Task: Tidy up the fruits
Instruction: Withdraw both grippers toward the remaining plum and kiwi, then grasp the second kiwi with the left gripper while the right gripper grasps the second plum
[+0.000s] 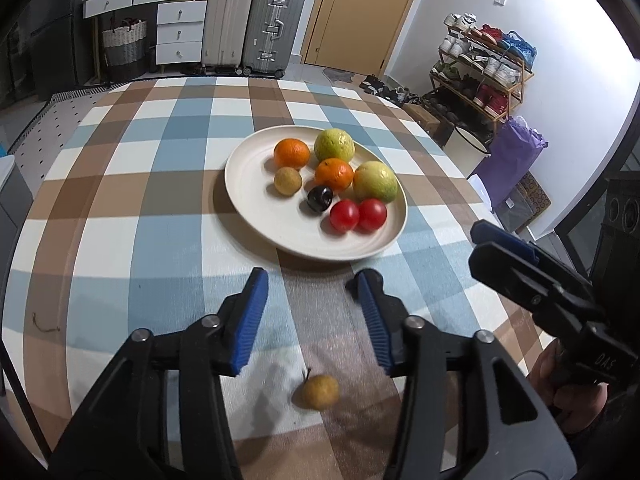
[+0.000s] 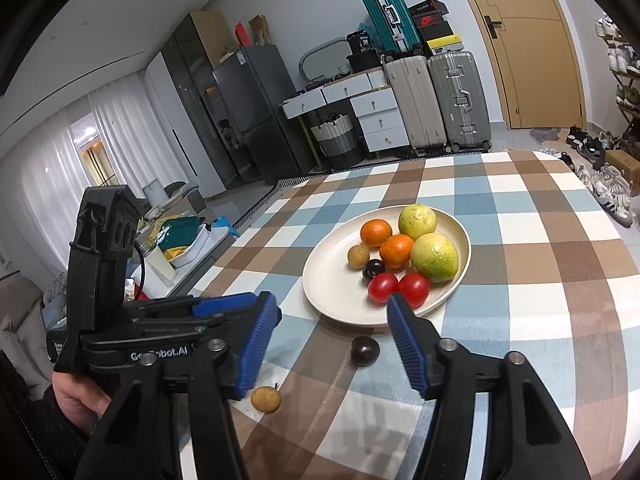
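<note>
Nearest us, a loose longan [image 1: 320, 391] lay on the table [image 1: 120, 208] short of the plate [image 1: 248, 184], between the spread, empty left tongs [image 1: 312, 284]; right tongs [image 2: 332, 312] likewise spread, a dark plum [image 2: 365, 351] between them.

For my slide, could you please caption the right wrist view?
Open right gripper above a dark plum on the tablecloth, near the fruit plate.

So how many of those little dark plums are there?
2. One dark plum sits on the plate beside the red tomatoes; the other plum lies on the tablecloth between the right tongs.
</note>
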Tool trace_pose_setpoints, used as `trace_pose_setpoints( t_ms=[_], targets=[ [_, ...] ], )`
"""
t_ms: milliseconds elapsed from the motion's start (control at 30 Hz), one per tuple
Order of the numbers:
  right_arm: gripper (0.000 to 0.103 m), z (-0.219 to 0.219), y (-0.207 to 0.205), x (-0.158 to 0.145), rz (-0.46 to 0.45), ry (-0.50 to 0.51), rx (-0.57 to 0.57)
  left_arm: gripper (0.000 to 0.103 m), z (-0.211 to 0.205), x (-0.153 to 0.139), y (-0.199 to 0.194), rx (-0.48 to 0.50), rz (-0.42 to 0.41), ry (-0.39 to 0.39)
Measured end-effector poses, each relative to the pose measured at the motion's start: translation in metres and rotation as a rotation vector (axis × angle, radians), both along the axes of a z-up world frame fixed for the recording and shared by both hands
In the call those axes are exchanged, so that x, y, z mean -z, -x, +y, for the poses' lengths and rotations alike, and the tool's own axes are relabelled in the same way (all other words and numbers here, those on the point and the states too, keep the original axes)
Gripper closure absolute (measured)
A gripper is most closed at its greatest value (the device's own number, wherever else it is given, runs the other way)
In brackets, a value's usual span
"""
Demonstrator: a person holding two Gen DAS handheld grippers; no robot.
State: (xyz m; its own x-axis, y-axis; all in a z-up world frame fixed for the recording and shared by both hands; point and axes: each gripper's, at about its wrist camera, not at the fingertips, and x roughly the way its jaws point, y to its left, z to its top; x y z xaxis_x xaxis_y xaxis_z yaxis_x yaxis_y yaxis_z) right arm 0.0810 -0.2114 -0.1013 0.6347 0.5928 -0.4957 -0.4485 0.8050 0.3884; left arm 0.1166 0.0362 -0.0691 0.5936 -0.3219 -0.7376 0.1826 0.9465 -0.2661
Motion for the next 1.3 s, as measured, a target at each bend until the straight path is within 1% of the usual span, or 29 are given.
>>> trace_pose_setpoints(
  t_ms=[100, 167, 200, 267, 300, 367, 433, 533, 733, 1000, 1100, 1200, 1300],
  targets=[
    [0.036, 0.000, 0.005, 0.001, -0.005, 0.001, 0.005, 0.049, -0.001, 0.004, 0.007, 0.005, 0.013, -0.005],
    [0.033, -0.001, 0.008, 0.002, -0.004, 0.001, 0.009, 0.038, -0.002, 0.008, 0.012, 0.007, 0.024, -0.009],
    [0.032, -0.001, 0.010, 0.003, -0.004, 0.001, 0.010, 0.036, -0.002, 0.010, 0.016, 0.005, 0.028, -0.011],
    [0.027, -0.001, 0.013, 0.004, -0.002, 0.003, 0.009, 0.030, -0.002, 0.012, 0.022, 0.003, 0.031, -0.011],
    [0.027, -0.001, 0.015, 0.005, -0.001, 0.005, 0.009, 0.029, -0.003, 0.015, 0.024, 0.004, 0.033, -0.012],
    [0.027, 0.000, 0.018, 0.008, 0.006, 0.009, 0.005, 0.020, -0.004, 0.019, 0.029, -0.003, 0.044, -0.028],
    [0.026, 0.001, 0.021, 0.011, 0.012, 0.013, 0.005, 0.020, -0.004, 0.024, 0.032, -0.016, 0.055, -0.044],
    [0.022, 0.002, 0.025, 0.014, 0.017, 0.014, 0.005, 0.020, -0.004, 0.031, 0.036, -0.016, 0.075, -0.047],
    [0.021, 0.005, 0.032, 0.018, 0.018, 0.026, 0.004, 0.020, -0.007, 0.045, 0.042, -0.015, 0.114, -0.080],
    [0.020, 0.005, 0.037, 0.023, 0.030, 0.029, 0.011, 0.020, -0.013, 0.053, 0.043, -0.010, 0.114, -0.114],
    [0.019, 0.004, 0.038, 0.023, 0.033, 0.030, 0.015, 0.020, -0.013, 0.054, 0.044, -0.002, 0.108, -0.105],
    [0.019, 0.003, 0.038, 0.023, 0.035, 0.029, 0.018, 0.025, -0.013, 0.055, 0.043, 0.014, 0.114, -0.084],
    [0.019, 0.003, 0.038, 0.024, 0.037, 0.029, 0.019, 0.036, -0.011, 0.056, 0.044, 0.020, 0.115, -0.073]
  ],
)
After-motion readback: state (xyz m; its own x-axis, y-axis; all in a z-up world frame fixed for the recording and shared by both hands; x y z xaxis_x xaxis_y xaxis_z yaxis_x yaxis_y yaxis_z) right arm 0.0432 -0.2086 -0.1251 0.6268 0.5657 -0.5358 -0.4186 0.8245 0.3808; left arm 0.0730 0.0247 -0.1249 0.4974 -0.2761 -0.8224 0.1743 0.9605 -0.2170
